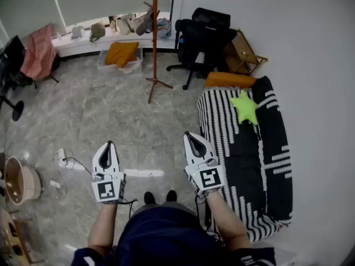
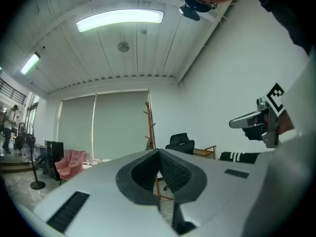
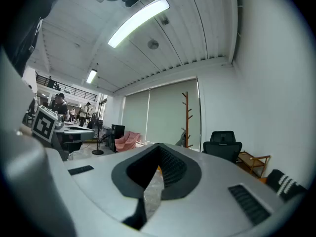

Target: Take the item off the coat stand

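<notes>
Approach step, nothing grabbed yet.
Low centre of frame: left gripper (image 1: 110, 145) and right gripper (image 1: 189, 136), both level, fingers clenched on nothing. The coat stand (image 1: 155, 49) is well apart at top centre, across the floor (image 1: 111, 115). The grey item (image 1: 145, 22) hangs on a peg just left of the pole. Next move, as I read it: walk up, release one set of fingers, clamp the item, lift it clear of the peg.

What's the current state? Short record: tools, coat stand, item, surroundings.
left tool: shut, empty
right tool: shut, empty
coat stand: upright, far ahead of both tools
item: grey item hanging on the stand, kind unclear, untouched
nearby: striped sofa with green star cushion at right; black office chair beside stand
</notes>
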Available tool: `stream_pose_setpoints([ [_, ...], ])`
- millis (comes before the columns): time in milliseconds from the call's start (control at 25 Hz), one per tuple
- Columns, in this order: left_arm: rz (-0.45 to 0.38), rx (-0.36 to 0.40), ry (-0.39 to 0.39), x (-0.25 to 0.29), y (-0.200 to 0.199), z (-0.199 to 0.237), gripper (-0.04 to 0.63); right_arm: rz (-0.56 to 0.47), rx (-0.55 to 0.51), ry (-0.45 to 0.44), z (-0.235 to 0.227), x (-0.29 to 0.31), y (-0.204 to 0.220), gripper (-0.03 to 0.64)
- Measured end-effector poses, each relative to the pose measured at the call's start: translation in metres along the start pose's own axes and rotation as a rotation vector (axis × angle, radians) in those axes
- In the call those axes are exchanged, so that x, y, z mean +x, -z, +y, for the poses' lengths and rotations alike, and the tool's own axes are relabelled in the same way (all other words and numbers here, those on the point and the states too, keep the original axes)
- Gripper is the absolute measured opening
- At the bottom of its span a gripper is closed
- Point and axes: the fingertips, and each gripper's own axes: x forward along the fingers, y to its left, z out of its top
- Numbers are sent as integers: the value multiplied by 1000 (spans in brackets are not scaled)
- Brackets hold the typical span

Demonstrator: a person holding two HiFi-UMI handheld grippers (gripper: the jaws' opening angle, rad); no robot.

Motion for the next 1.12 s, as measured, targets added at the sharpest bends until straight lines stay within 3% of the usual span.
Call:
stream_pose_setpoints([
  [1120,37,-5,68,12,10,-11,33,23,-18,4,2,4,16,18],
])
